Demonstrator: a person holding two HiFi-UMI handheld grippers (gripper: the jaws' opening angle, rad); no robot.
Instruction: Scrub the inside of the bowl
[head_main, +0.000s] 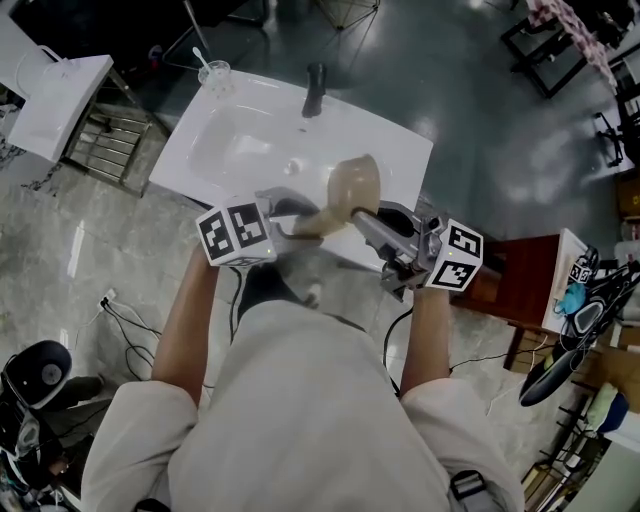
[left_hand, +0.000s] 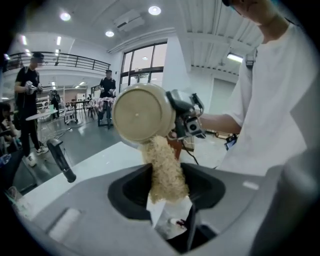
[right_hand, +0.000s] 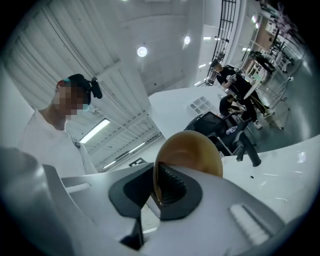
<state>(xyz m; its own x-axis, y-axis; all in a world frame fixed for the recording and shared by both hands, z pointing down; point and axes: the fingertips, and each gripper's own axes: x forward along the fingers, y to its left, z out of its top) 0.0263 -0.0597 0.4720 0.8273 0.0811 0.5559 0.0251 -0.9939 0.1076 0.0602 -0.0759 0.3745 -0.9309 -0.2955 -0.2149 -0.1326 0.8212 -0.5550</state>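
Bowl (right_hand: 195, 152), tan and round, is held up in the air above the near edge of a white sink (head_main: 230, 150), in front of a person in a pale shirt who works a gripper in each hand. Nearest the person, the right gripper (right_hand: 160, 187) has its jaws drawn almost together on the bowl's rim, one jaw inside the wall and one outside, so the bowl juts out beyond its tips and is tilted on its side. The left gripper (left_hand: 167, 190) comes in from the other side with its jaws squeezed onto a coarse beige loofah scrubber (left_hand: 165, 172), whose free end reaches up to touch the bowl's lower edge. The bowl therefore sits just past the left jaws and a little above them, its round face turned toward that gripper, though I cannot tell for sure whether that face is the opening or the base. The main risk, as I judge it, is the thin pinch on the rim: a hard push from the scrubber could twist the bowl out of the right jaws and drop it into the sink. The loofah could also bend or slide out of its grip. Farther off stand a dark faucet (head_main: 314, 90) and a clear cup (head_main: 214, 72).
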